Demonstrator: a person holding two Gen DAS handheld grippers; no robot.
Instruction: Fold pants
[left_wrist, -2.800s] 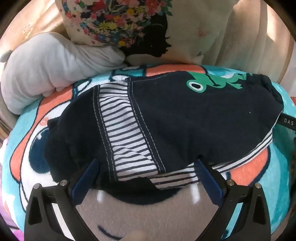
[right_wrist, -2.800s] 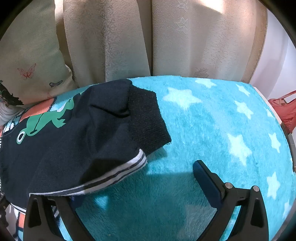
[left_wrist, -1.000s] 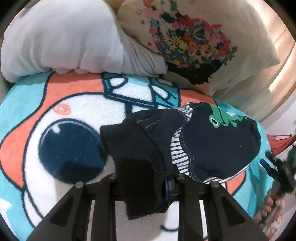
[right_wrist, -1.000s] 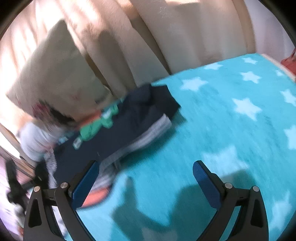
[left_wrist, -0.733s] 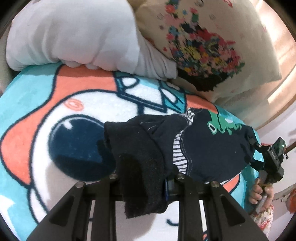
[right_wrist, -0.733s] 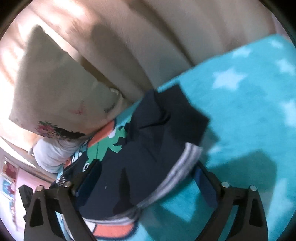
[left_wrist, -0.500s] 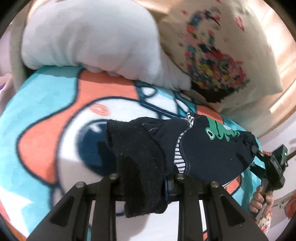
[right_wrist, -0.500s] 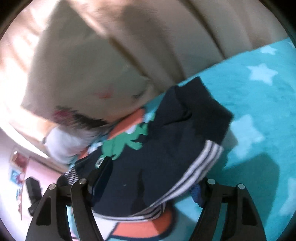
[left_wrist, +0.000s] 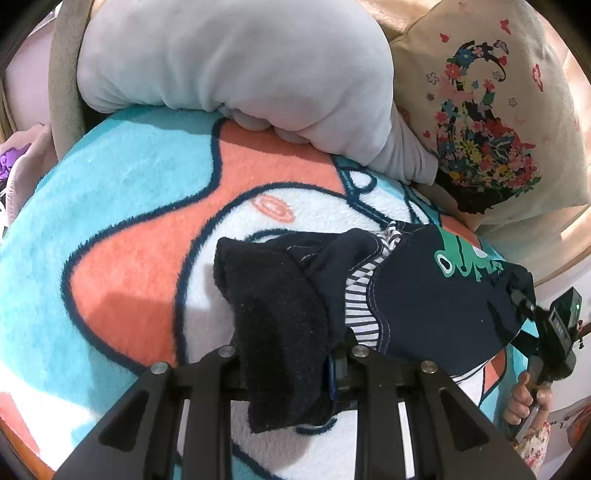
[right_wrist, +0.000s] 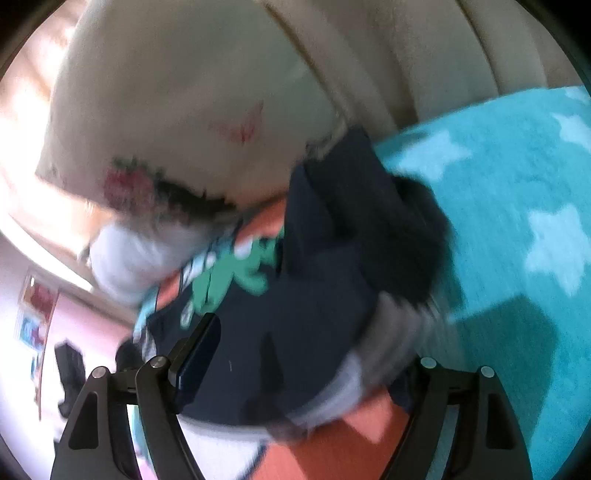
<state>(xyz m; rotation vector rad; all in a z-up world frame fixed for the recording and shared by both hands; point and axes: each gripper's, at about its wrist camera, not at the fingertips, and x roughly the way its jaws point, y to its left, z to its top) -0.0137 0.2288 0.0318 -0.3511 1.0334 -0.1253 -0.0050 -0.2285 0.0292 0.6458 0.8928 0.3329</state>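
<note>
The pants (left_wrist: 424, 302) are dark navy with a green frog print and striped trim, lying on a bed blanket. My left gripper (left_wrist: 295, 363) is shut on their black ribbed cuff end, which bunches up between the fingers. In the blurred right wrist view the pants (right_wrist: 295, 332) fill the space between the fingers of my right gripper (right_wrist: 306, 369), whose jaws stand partly closed around the striped edge; whether they grip it I cannot tell. The right gripper also shows in the left wrist view (left_wrist: 532, 314), at the pants' far end.
The blanket (left_wrist: 140, 206) is teal, orange and white with a cartoon print. A grey pillow (left_wrist: 240, 66) and a floral cushion (left_wrist: 480, 118) lie behind the pants. Beige curtains (right_wrist: 424, 48) hang at the back. The teal star area (right_wrist: 517, 206) lies to the right.
My left gripper stayed shut on the cuff and pulled back slightly. My right gripper moved in from the open blanket to the pants' striped edge, and its jaws narrowed around it.
</note>
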